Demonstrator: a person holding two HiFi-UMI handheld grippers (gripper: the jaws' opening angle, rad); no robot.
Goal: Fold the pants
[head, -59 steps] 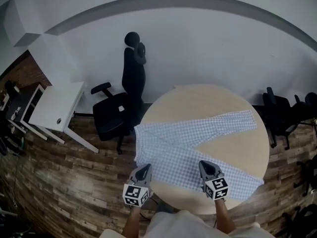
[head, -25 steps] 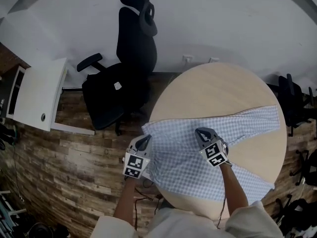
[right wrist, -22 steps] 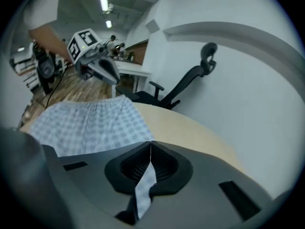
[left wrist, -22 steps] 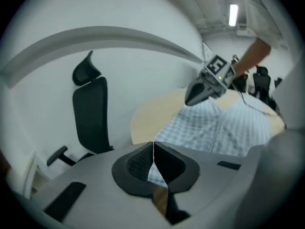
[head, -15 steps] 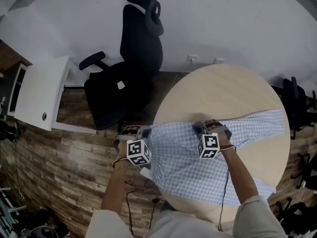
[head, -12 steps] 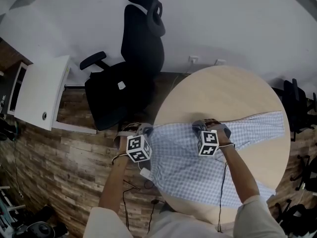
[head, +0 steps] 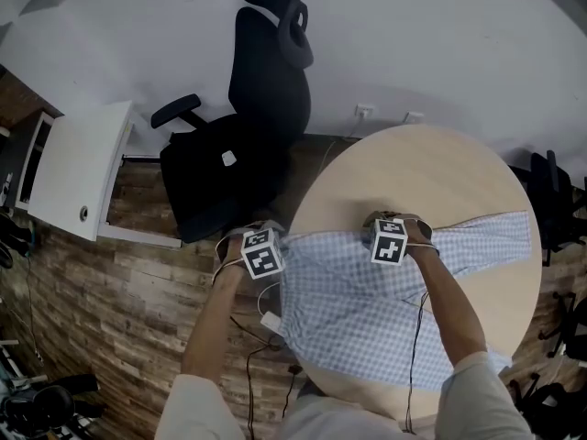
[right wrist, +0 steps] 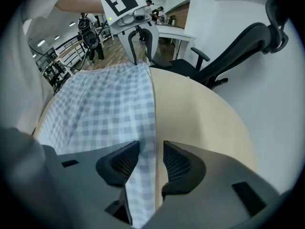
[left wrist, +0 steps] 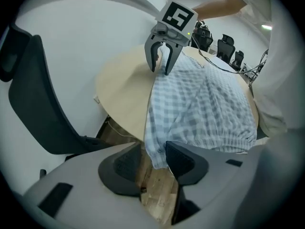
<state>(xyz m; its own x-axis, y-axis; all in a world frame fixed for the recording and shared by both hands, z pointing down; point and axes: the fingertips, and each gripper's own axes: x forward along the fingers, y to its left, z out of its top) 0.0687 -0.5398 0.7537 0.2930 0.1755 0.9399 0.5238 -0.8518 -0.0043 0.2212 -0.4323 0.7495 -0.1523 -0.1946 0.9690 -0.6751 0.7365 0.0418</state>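
The blue-and-white checked pants (head: 367, 310) lie across the round wooden table (head: 422, 168), the waist end at the left and doubled over. My left gripper (head: 266, 244) points down at the table's left edge. In the left gripper view its jaws have just been opening, and the elastic waistband corner (left wrist: 157, 154) hangs loose between them over the edge. My right gripper (head: 386, 225) points down at the far folded edge. Its jaws have also just been opening and straddle the cloth edge (right wrist: 145, 142) without pressing it. Each gripper appears in the other's view: right gripper (left wrist: 159, 69), left gripper (right wrist: 141, 58).
A black office chair (head: 243, 136) stands just beyond the table's left side, with a white desk (head: 73, 168) further left. More dark chairs (head: 559, 200) crowd the right edge. Cables (head: 252, 365) trail over the wooden floor below my left arm.
Both grippers carried the pants' near edge away from me and down onto the table. Their jaws, shut on the cloth before, now stand apart.
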